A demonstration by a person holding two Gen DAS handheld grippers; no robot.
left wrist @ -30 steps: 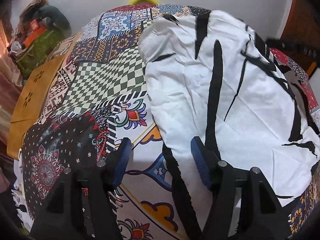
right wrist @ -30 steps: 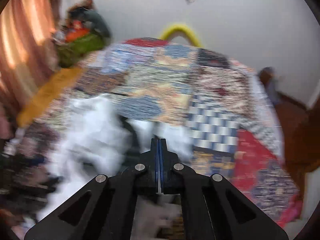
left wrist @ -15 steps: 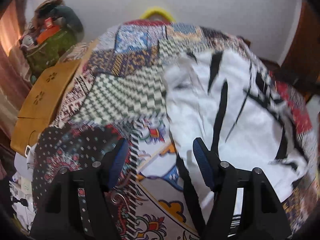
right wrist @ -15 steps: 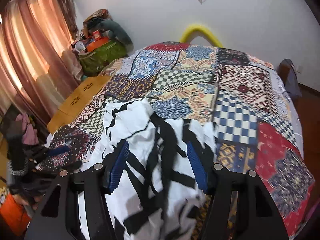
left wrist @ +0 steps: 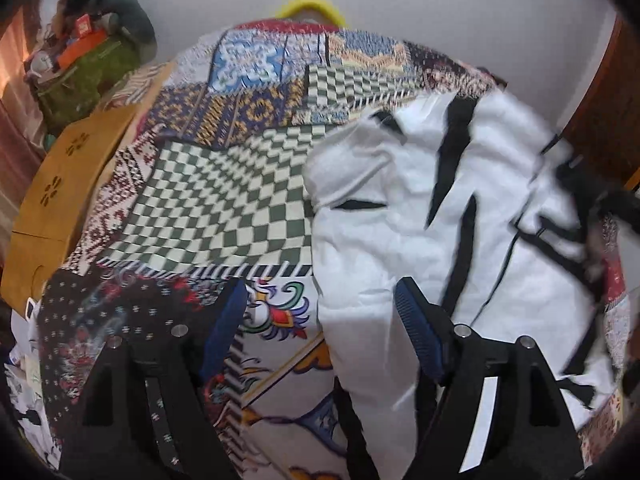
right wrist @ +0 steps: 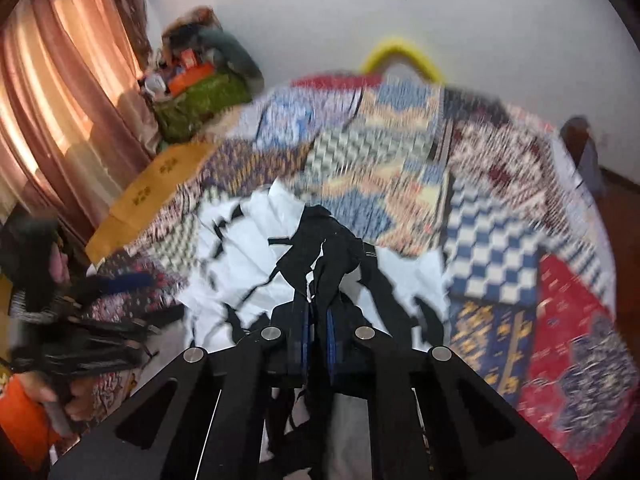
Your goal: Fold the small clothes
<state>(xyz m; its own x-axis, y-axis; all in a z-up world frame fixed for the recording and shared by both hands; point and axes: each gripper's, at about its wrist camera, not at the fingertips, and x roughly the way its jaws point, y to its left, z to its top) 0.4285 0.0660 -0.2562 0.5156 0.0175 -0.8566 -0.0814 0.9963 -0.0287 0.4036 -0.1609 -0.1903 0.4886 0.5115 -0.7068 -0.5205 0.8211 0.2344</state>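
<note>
A: In the left wrist view, what does the garment look like?

B: The white garment [left wrist: 460,240] with black streaks lies rumpled across the right half of the frame on the patchwork bedspread [left wrist: 224,208], one edge bunched up toward the upper middle. The left gripper [left wrist: 320,328] has its blue-padded fingers [left wrist: 416,328] spread wide with nothing between them; the right-hand finger sits over the garment's lower edge, the other over the bedspread.

A: And the right wrist view?

B: It is blurred. The garment [right wrist: 248,280] sits at center, a black part [right wrist: 320,248] pulled up into a peak. The right gripper [right wrist: 316,336] is clamped on that bunched cloth. At the left edge the left gripper [right wrist: 108,288] shows, smeared. A yellow arc [right wrist: 400,52] stands beyond the bedspread [right wrist: 492,240].
</note>
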